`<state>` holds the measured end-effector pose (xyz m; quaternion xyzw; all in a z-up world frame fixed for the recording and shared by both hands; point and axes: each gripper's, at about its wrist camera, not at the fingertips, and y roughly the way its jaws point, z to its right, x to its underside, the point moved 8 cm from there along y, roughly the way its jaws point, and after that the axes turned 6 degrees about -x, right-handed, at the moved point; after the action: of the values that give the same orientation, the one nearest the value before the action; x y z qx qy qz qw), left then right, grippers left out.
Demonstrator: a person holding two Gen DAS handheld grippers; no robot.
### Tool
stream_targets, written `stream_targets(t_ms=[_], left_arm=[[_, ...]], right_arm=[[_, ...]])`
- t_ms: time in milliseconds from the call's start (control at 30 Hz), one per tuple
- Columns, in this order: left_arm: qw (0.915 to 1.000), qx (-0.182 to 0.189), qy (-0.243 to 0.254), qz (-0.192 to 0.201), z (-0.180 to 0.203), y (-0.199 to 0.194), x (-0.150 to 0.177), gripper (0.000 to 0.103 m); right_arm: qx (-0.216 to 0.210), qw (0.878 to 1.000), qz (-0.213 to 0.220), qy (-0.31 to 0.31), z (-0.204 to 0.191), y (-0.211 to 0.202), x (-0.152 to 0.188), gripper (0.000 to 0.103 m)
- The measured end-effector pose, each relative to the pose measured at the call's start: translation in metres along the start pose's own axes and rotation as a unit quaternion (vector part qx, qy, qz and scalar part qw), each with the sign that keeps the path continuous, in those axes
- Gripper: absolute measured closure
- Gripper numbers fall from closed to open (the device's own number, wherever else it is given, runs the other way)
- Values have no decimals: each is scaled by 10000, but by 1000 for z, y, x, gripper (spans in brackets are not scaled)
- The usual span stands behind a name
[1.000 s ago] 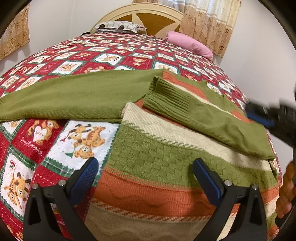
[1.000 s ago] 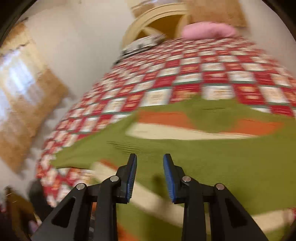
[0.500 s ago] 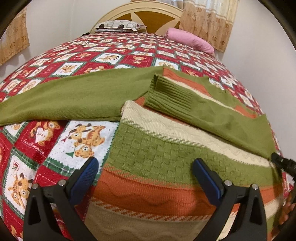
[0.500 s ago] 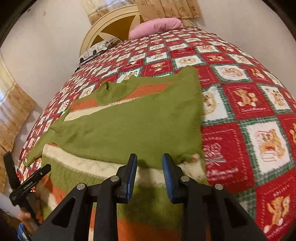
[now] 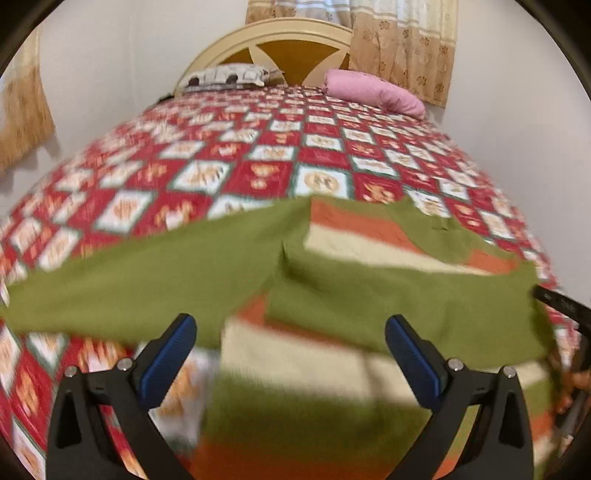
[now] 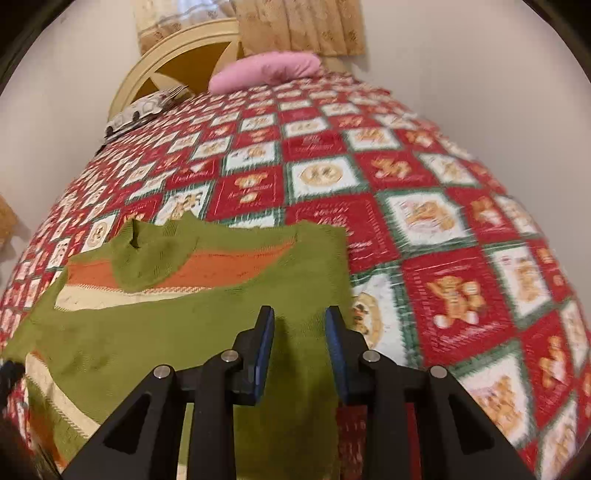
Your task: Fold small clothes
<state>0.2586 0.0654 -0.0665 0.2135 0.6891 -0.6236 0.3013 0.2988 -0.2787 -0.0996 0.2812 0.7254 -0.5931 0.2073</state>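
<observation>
A small knitted sweater (image 5: 332, 398), green with orange and cream stripes, lies flat on the bed quilt (image 5: 258, 173). One green sleeve is folded across its chest (image 5: 388, 295); the other sleeve (image 5: 129, 280) stretches out to the left. My left gripper (image 5: 290, 347) is open wide and empty, hovering over the sweater's body. In the right wrist view the sweater (image 6: 166, 317) lies at the left. My right gripper (image 6: 300, 332) is open with a narrow gap and empty, just above the sweater's right shoulder edge. The left view is blurred.
The red and white teddy-bear quilt (image 6: 424, 229) covers the whole bed. A pink pillow (image 5: 373, 90) and a patterned pillow (image 5: 225, 75) lie against the cream headboard (image 5: 280, 37). Walls and curtains (image 6: 295, 26) stand behind. The other gripper's tip (image 5: 561, 302) shows at the right.
My left gripper has moved forward over the sweater toward the sleeves, still open. My right gripper has shifted right toward the sweater's right edge, its gap unchanged.
</observation>
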Motion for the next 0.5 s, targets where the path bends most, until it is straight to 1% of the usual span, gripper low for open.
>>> stream_targets(t_ms=[33, 67, 100, 133, 167, 200, 233, 267, 300, 333, 400, 433, 467, 500], left_arm=[[9997, -245, 81, 1, -1, 9, -5, 0], [9988, -485, 114, -14, -5, 19, -9, 0], [9970, -762, 110, -88, -9, 33, -13, 0], [9959, -881, 78, -172, -12, 41, -13, 0], [9946, -986, -3, -331, -17, 54, -12, 0], [9938, -1016, -67, -435, -20, 62, -10, 0], [9932, -996, -169, -576, -23, 72, -5, 0], [9938, -849, -305, -642, -25, 78, 0, 0], [9944, -729, -435, -623, -26, 79, 3, 0], [9946, -623, -537, -627, -29, 79, 4, 0], [9947, -533, -600, -638, -31, 79, 5, 0], [9948, -569, -568, -622, -31, 79, 6, 0], [9949, -606, -536, -607, -30, 79, 6, 0], [9949, -632, -513, -590, -29, 79, 7, 0]], right_arm=[[240, 9996, -8, -149, 6, 3, 1, 103], [507, 9985, -32, -221, 16, 5, 2, 103], [555, 9984, -91, 85, 35, 10, 3, 103], [457, 9976, -177, 489, 51, 15, 4, 103], [121, 9949, -187, 982, 67, 17, 5, 103], [-94, 9929, -125, 1183, 74, 13, 5, 103], [-140, 9925, -43, 1214, 76, 5, 4, 103], [-207, 9937, 100, 1097, 73, -7, 2, 103], [-322, 9944, 201, 989, 67, -16, 2, 103], [-486, 9950, 250, 837, 58, -28, 5, 102], [-811, 9952, 109, 537, 37, -47, 20, 89], [-915, 9951, 32, 383, 29, -54, 28, 74], [-992, 9950, -65, 136, 18, -61, 41, 69], [-1013, 9947, -131, -58, 9, -65, 51, 69]])
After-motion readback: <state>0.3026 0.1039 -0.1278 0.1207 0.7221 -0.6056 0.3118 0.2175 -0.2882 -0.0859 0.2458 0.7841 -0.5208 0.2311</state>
